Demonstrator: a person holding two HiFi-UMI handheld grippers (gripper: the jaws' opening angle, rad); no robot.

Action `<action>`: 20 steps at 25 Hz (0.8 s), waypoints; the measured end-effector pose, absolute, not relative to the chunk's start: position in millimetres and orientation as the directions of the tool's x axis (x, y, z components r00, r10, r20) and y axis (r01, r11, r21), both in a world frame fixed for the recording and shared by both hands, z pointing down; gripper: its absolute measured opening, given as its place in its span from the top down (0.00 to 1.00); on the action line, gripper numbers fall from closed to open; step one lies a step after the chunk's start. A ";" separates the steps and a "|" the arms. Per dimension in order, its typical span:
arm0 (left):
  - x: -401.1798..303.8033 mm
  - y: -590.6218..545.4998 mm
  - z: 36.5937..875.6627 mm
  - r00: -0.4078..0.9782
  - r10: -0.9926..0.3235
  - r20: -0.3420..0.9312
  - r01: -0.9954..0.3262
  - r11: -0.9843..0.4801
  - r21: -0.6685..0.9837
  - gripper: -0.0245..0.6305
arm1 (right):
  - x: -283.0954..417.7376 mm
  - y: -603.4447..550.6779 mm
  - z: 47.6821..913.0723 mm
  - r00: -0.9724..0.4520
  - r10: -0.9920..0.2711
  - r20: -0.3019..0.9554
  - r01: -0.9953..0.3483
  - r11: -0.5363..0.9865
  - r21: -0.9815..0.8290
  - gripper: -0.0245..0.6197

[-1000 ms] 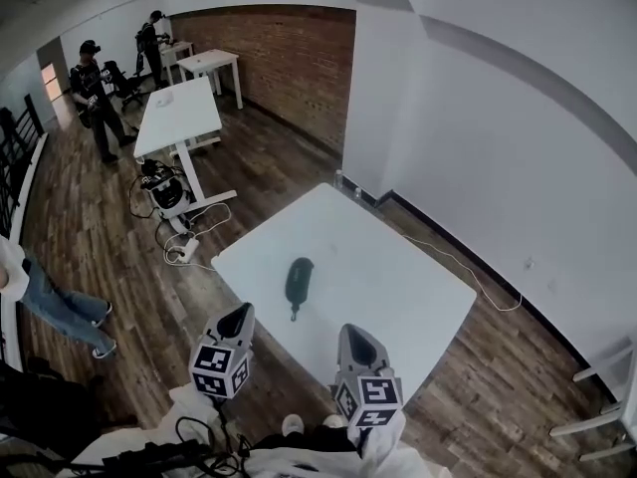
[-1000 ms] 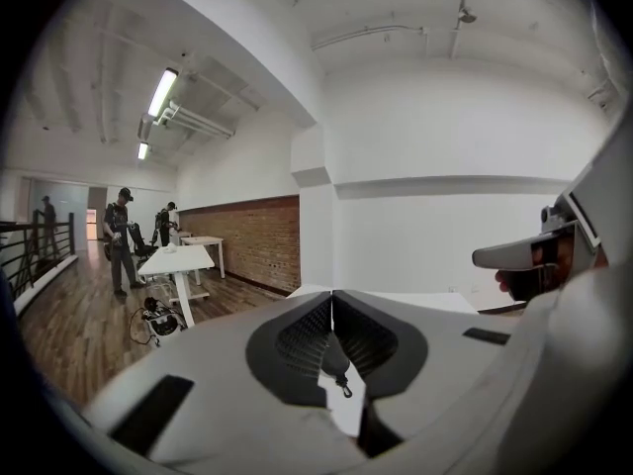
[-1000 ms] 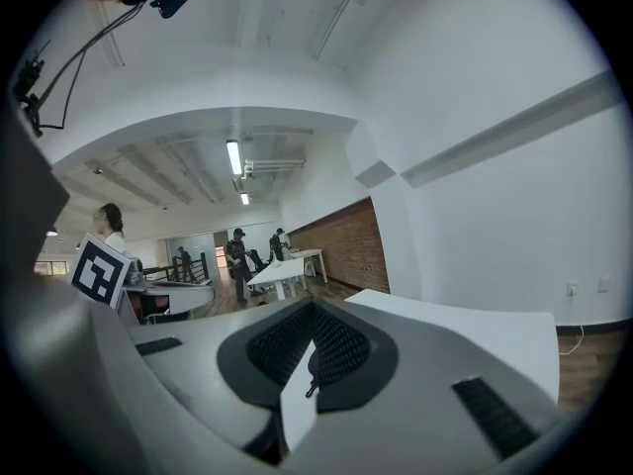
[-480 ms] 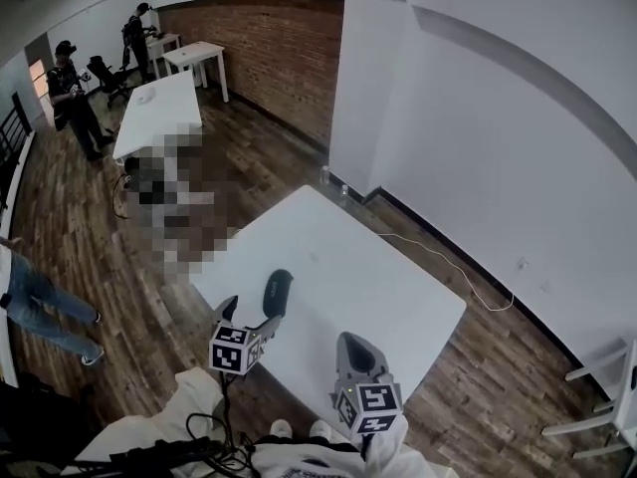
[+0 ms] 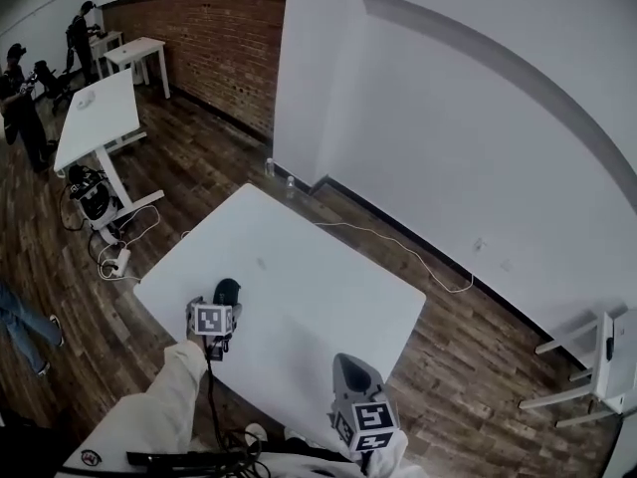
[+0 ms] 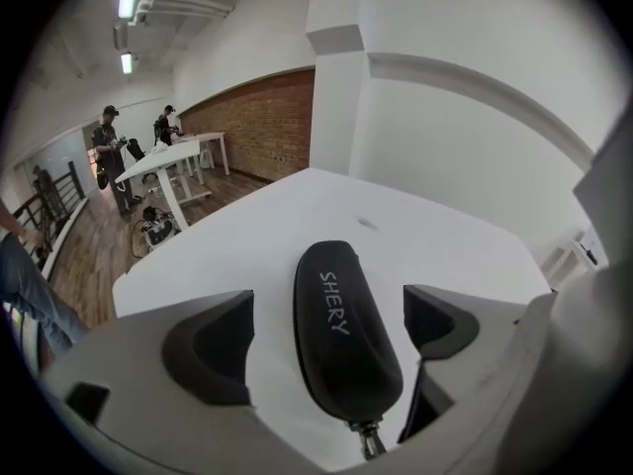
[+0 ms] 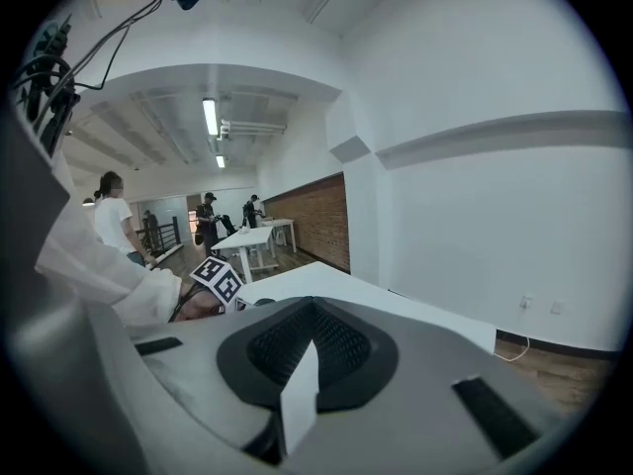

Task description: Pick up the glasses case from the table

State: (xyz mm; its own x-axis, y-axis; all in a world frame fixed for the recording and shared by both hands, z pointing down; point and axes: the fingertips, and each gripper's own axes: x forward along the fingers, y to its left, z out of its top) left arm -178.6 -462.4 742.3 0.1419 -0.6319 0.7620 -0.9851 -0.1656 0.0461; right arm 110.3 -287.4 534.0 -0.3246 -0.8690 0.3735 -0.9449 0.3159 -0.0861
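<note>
A dark oval glasses case (image 5: pixel 228 289) with white lettering lies near the left corner of the white table (image 5: pixel 318 267). My left gripper (image 5: pixel 225 303) has come down over its near end. In the left gripper view the case (image 6: pixel 341 325) lies lengthwise between the two black pads (image 6: pixel 213 344), with gaps on both sides; the jaws are opening and do not press on it. A small metal clip shows at the case's near end. My right gripper (image 5: pixel 350 368) hovers at the table's near edge with its jaws together (image 7: pixel 309 349) and nothing in them.
White desks (image 5: pixel 95 113) and standing people (image 5: pixel 20 88) are far back left by the brick wall (image 5: pixel 209 48). A cable (image 5: pixel 398 242) runs over the wooden floor beyond the table. A white chair (image 5: pixel 587 366) stands at the right.
My left gripper dropped forward from the table's near edge onto the case, and its jaws went from shut to wide apart. The right gripper shifted slightly and stayed shut.
</note>
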 end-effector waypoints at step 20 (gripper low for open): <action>-147.4 -427.0 700.7 0.271 -0.658 0.703 -0.962 -0.211 0.174 0.41 | 112.3 -293.5 547.6 -0.334 -0.868 0.369 -0.942 0.297 -0.153 0.95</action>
